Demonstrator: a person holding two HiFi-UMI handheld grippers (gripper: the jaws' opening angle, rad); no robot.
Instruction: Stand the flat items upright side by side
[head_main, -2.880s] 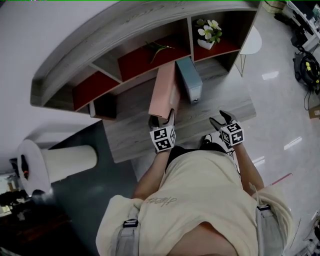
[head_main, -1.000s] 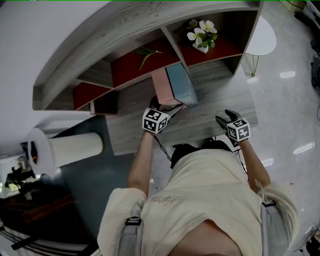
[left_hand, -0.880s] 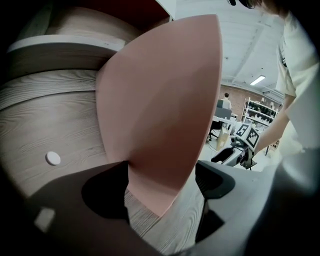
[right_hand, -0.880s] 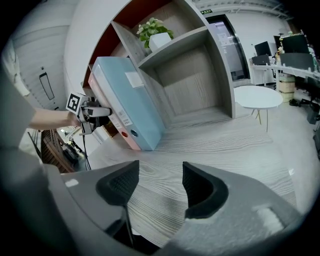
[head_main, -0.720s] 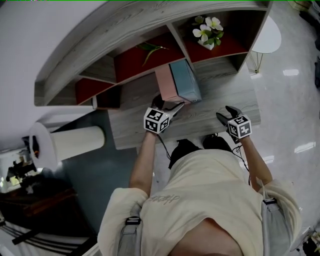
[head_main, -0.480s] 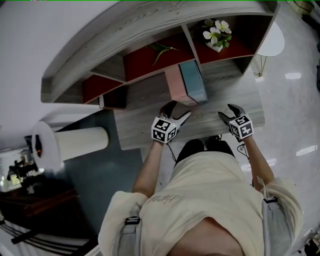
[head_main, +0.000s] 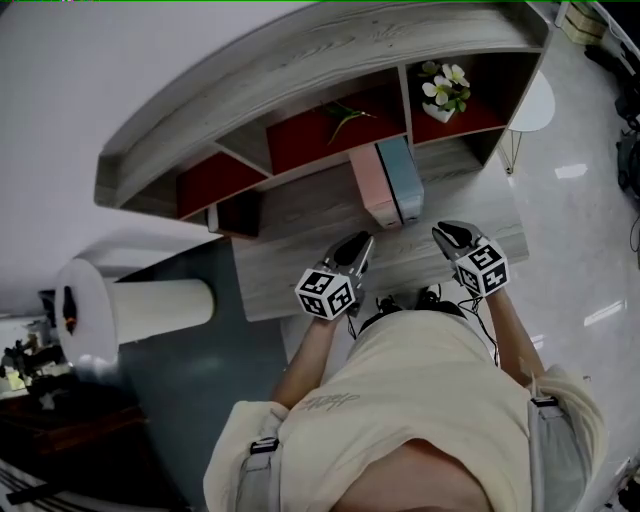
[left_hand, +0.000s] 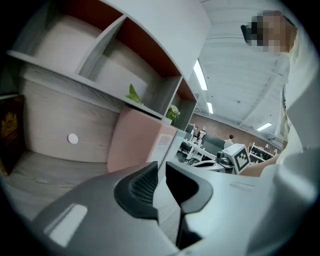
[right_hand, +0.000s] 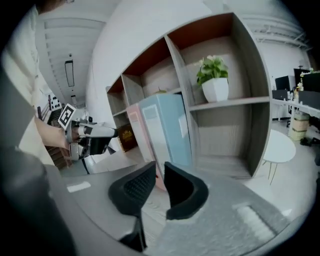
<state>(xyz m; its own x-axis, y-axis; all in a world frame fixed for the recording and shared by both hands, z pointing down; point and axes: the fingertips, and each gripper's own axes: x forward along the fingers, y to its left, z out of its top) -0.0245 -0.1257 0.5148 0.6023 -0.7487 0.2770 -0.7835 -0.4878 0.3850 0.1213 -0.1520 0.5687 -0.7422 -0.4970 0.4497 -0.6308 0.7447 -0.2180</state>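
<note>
A pink box (head_main: 372, 185) and a blue box (head_main: 402, 178) stand upright side by side on the grey desk (head_main: 290, 235), their far ends against the shelf unit. My left gripper (head_main: 360, 242) hovers just in front of the pink box (left_hand: 135, 140), apart from it. Its jaws (left_hand: 161, 167) have just been closing and stand nearly together with nothing between them. My right gripper (head_main: 446, 233) floats near the desk's front right, short of the blue box (right_hand: 167, 127). Its jaws (right_hand: 160, 172) have also just been closing on nothing.
The curved shelf unit (head_main: 300, 60) rises behind the desk, with a potted white flower (head_main: 443, 90) in its right cubby and a dark box (head_main: 240, 212) at the lower left. A round white side table (head_main: 535, 100) stands to the right. A white cylinder (head_main: 130, 310) lies to the left.
The left gripper has left the pink box and drawn back toward the person, its jaws closing. The right gripper has lifted and its jaws have narrowed. Both boxes now stand free.
</note>
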